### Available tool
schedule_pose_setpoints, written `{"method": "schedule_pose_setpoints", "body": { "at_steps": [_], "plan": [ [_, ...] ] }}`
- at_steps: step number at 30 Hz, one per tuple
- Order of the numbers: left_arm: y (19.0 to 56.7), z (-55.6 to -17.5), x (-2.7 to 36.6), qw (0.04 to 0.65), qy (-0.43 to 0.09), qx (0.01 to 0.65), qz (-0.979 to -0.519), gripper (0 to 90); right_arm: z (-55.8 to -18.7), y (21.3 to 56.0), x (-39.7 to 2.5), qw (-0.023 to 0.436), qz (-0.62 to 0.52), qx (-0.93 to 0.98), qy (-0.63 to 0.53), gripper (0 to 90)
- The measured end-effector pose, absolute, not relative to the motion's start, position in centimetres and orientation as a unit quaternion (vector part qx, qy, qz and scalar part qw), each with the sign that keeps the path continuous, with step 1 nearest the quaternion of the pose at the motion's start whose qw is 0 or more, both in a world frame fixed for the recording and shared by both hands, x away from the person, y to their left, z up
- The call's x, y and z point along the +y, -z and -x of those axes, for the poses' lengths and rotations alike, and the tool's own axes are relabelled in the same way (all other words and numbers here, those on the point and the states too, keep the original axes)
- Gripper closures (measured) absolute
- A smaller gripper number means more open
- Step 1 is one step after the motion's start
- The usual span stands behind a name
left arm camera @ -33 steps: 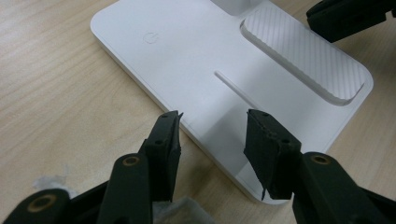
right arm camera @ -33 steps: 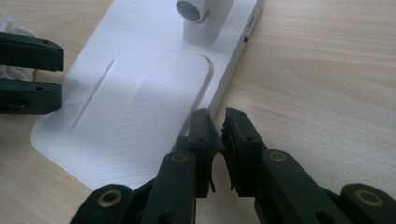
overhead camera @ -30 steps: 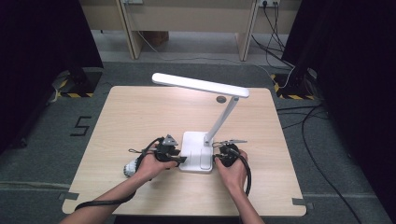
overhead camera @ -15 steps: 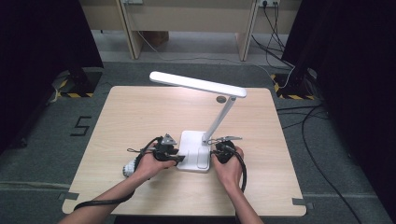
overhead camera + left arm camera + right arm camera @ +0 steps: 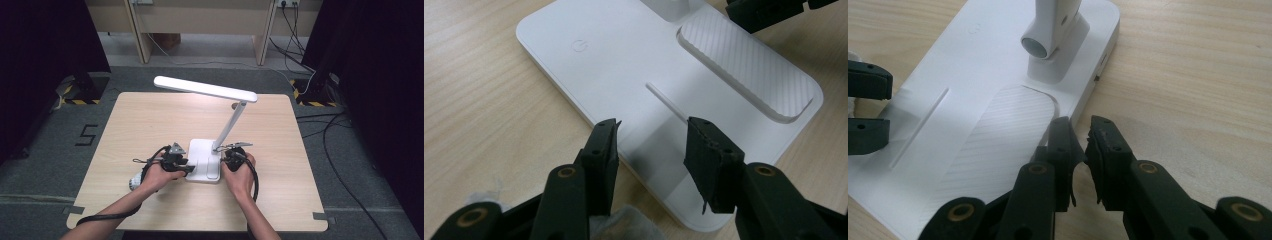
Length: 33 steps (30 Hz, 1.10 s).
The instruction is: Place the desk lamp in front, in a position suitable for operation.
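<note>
Left gripper (image 5: 186,168): held at the lamp base's 9 o'clock edge in the high view; in the left gripper view (image 5: 651,145) its jaws stand wide apart, hovering over the near rim of the base with nothing between them.
Left hand (image 5: 159,175): wrapped round the gripper body, a cable looping off toward 8 o'clock.
Right gripper (image 5: 229,159): at the base's 3 o'clock edge in the high view; in the right gripper view (image 5: 1080,145) the jaws are close together with a slim gap, empty, their tips just beside the base's side edge over bare wood.
Right hand (image 5: 240,172): grips the tool from 6 o'clock.
Lamp base (image 5: 204,160): flat white slab lying on the table between the two grippers; in the left gripper view (image 5: 624,65) it bears a power symbol toward 11 o'clock, a thin groove at centre and a ribbed recess (image 5: 744,65) toward 2 o'clock.
Lamp arm (image 5: 229,127): rises tilted from the base toward 1 o'clock.
Lamp head (image 5: 205,89): long lit bar, roughly level, reaching toward 10 o'clock.
White cloth (image 5: 134,183): small bundle on the table at 8 o'clock of the left hand.
Table (image 5: 130,125): pale wood.
</note>
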<state>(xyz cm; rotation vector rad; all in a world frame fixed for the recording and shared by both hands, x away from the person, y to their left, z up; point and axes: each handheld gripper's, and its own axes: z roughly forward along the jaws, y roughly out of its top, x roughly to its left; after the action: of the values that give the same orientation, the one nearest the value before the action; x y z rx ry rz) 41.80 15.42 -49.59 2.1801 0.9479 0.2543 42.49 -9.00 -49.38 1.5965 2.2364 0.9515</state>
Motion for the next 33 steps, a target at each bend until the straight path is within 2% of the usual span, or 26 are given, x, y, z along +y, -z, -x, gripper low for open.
{"method": "schedule_pose_setpoints", "body": {
  "at_steps": [4,10,17,26,33],
  "plan": [
    [49.6,-41.8,15.8,0.367,-0.098,0.372,-0.847,55.3,-42.6,49.5,-8.7,0.117,-0.542,0.765,-0.327,78.2],
    [48.8,-41.1,16.4,0.397,-0.102,0.364,-0.837,53.3,-42.5,48.8,-9.3,0.134,-0.538,0.763,-0.332,68.0],
    [46.6,-40.4,17.9,0.421,-0.137,0.361,-0.821,45.7,-41.7,47.8,-11.0,0.16,-0.539,0.756,-0.335,60.8],
    [45.7,-39.7,21.0,0.408,-0.168,0.359,-0.823,38.8,-40.7,48.4,-12.5,0.154,-0.554,0.744,-0.34,57.6],
    [47.3,-39.3,23.9,0.405,-0.153,0.364,-0.825,33.9,-39.8,48.9,-13.3,0.147,-0.56,0.737,-0.349,56.6]
  ]
}}
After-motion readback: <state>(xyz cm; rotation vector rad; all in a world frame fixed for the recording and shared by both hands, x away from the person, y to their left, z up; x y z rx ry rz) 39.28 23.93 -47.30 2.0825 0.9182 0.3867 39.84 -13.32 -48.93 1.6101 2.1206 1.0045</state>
